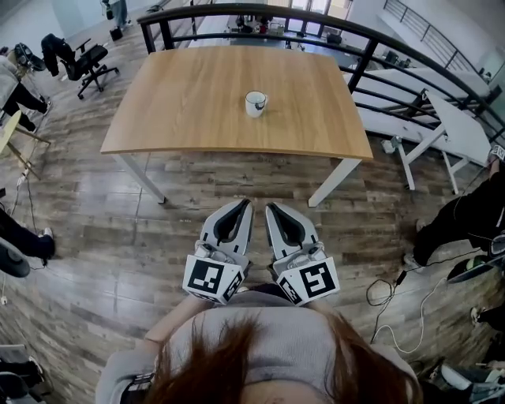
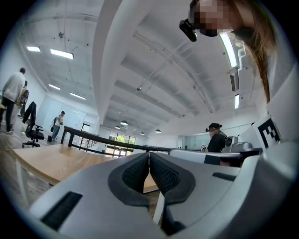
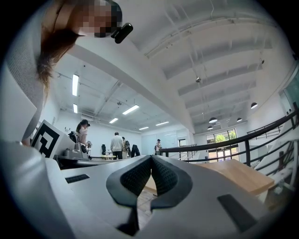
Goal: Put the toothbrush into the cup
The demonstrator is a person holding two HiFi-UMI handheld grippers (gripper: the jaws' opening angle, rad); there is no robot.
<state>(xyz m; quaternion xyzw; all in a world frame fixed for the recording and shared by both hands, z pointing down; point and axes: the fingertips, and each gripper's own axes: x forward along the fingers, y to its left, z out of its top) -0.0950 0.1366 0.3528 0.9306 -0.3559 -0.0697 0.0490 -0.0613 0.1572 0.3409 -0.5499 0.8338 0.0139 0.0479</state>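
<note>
A white cup [image 1: 255, 103] stands upright near the middle of the wooden table [image 1: 181, 102], well ahead of both grippers. No toothbrush shows in any view. My left gripper [image 1: 246, 202] and right gripper [image 1: 270, 205] are held side by side close to my chest, short of the table's near edge, over the floor. Each one has its jaws together with nothing between them. In the left gripper view the left gripper [image 2: 148, 156] points level at the table's edge [image 2: 51, 161]. The right gripper [image 3: 151, 159] likewise points level, with the table [image 3: 233, 175] at its right.
A black railing [image 1: 260, 12] runs behind the table. An office chair [image 1: 83, 59] stands at the far left, a white desk [image 1: 461, 126] at the right. People stand around the edges, and cables [image 1: 394, 304] lie on the wooden floor at the right.
</note>
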